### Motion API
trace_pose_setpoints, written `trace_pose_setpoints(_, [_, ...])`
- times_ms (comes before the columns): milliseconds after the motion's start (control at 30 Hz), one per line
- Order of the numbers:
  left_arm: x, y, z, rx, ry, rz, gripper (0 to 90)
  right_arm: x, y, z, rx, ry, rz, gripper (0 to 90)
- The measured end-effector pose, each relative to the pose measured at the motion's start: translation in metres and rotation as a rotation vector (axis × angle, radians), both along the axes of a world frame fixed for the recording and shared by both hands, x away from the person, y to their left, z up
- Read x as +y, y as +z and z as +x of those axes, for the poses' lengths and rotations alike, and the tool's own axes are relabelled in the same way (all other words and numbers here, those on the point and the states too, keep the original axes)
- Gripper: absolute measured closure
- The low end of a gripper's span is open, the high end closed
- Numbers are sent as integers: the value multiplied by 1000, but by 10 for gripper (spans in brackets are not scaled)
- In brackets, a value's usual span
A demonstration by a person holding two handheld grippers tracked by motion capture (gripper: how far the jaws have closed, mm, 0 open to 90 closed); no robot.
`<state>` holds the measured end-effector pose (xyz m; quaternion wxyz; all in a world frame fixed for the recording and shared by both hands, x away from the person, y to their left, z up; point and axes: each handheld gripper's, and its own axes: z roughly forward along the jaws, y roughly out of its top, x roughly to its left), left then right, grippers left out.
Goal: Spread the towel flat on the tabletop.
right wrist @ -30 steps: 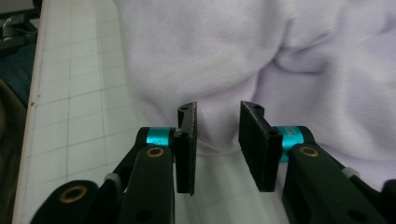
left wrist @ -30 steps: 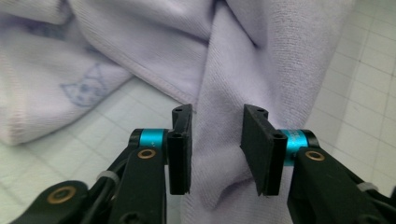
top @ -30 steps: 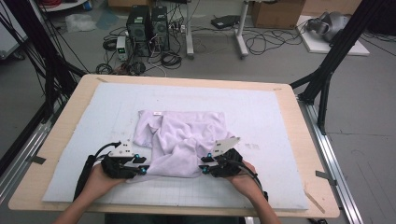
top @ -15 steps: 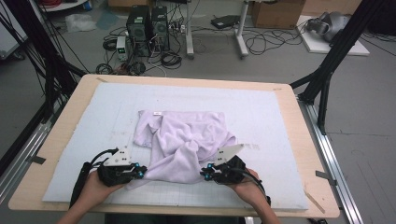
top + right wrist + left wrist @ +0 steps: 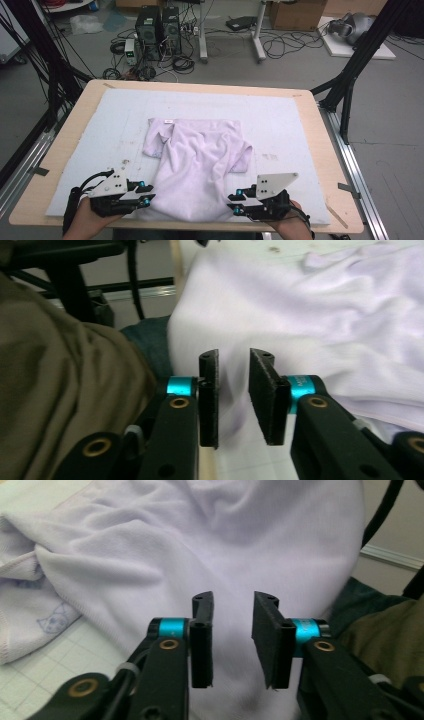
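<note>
A pale lilac T-shirt lies crumpled on a light blue mat that covers a wooden counter. Its collar end points toward the far edge, and its hem reaches the near edge, where the cloth hangs slightly over.

The left gripper, held in a hand at the near-left part of the counter, points at the hem's left side. In the left gripper view, its two black fingers stand a narrow gap apart after just reopening. The lilac cloth shows between and behind them, and the pads do not press on it; they grip nothing.

The right gripper, held in the other hand at the near-right part of the counter, points at the hem's right side. In the right gripper view, its fingers are likewise a narrow gap apart, having just reopened. Slightly blurred cloth shows in the gap, not clamped. An olive sleeve is at that view's left.
</note>
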<state>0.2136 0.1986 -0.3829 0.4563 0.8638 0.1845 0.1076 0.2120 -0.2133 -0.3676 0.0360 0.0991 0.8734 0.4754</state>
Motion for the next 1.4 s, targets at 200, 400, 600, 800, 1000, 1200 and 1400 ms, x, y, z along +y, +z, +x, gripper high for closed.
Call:
trace_pose_setpoints(200, [-3, -23, 27, 20, 37, 49, 667, 2, -20, 30, -13, -94, -87, 720])
trace_pose_setpoints(400, [-10, -44, 57, 45, 82, 113, 666, 15, -51, 72, -15, -177, -178, 707])
trace_pose_setpoints(600, [-17, -58, 71, 84, 72, 124, 716, 13, -57, 90, -14, -228, -199, 711])
trace_pose_setpoints(800, [-16, -55, 65, 71, 53, 148, 880, 11, -57, 94, -17, -246, -186, 702])
trace_pose_setpoints(1000, [8, -49, 53, 59, 91, 147, 884, 9, -56, 97, -22, -252, -182, 706])
trace_pose_setpoints(1200, [24, -46, 47, 54, 118, 143, 885, 13, -60, 101, -19, -253, -203, 707])
trace_pose_setpoints(1400, [18, -52, 51, 55, 113, 159, 884, 24, -64, 101, -14, -224, -224, 696])
